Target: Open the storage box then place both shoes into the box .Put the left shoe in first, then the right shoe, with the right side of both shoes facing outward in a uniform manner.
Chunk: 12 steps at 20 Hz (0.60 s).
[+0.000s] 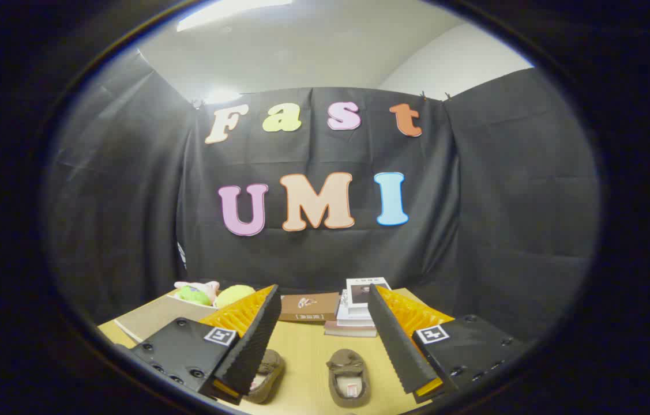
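Shoes (348, 377) first: two brown slip-ons are seen lying flat on the wooden table (307, 351), right under the gripper (323, 300), toes pointed away. One sits in the gap between the fingers, the other (267, 374) is half hidden under the left finger. Nothing is gripped; the fingers are spread wide with only air between them, held well above the shoes, probably because the box has to be dealt with first. Just beyond the fingertips a brown book (308, 307) is laid flat, with a small stack of books (359, 311) beside it. Off to the left, a cardboard-coloured flap or lid (157, 317) can be made out with soft toys (209, 294) behind it, likely the storage box, though that can't be told for sure. So the opening step looks not yet done.
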Tool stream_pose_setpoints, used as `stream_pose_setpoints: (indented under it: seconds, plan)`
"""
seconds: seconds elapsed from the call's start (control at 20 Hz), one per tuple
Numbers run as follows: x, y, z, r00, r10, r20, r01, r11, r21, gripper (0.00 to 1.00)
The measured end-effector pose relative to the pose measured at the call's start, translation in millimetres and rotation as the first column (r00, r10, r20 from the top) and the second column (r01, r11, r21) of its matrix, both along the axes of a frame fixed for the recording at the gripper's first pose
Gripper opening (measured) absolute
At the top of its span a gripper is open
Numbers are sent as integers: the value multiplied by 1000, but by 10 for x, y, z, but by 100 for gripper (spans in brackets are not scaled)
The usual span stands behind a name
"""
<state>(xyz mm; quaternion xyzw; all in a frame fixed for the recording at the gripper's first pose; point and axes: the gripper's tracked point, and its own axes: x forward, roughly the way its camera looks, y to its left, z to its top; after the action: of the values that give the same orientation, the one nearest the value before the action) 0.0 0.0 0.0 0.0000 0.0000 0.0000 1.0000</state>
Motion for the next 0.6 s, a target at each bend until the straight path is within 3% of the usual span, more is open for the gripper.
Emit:
stream_pose_setpoints:
  seconds: [0.6]
  plan:
    - [-412, -115, -1, 999, 18, -46, -18, 1000, 19, 97]
